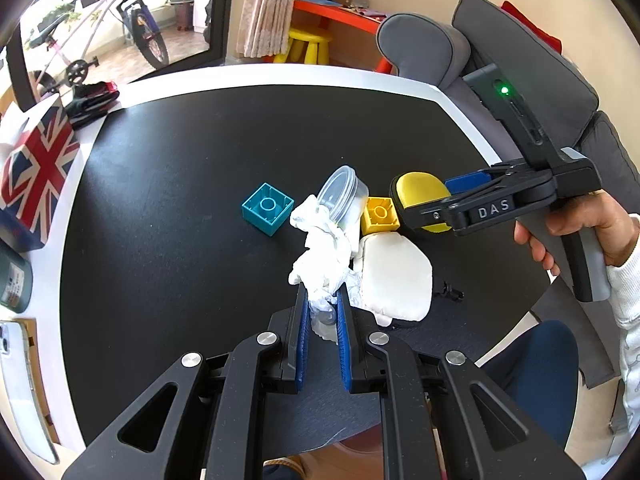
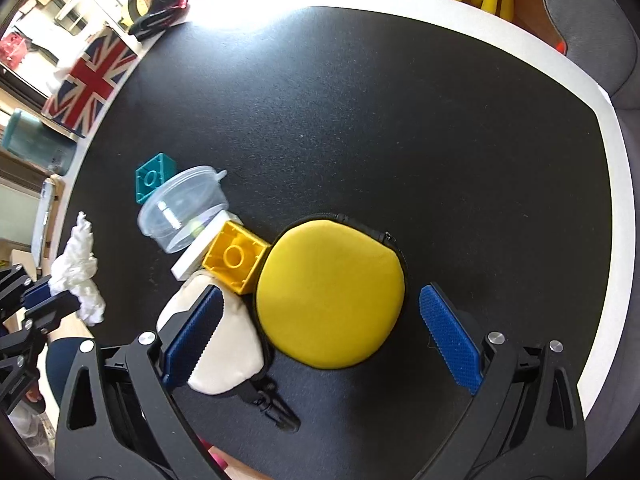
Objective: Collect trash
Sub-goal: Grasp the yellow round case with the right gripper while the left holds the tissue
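Bare black mat (image 2: 400,120) beyond yellow case (image 2: 330,292)

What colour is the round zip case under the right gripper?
Yellow. The round zip case shows best in the right wrist view.

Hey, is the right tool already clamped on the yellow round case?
No, the right tool stands wide open, its blue pads either side of the yellow case with a clear gap to the pad on the right.

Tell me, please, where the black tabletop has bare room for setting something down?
The far half of the black tabletop is bare beyond the round yellow zip case, up to the white rim. The near-left middle is crowded: teal brick, clear plastic tub, yellow brick.
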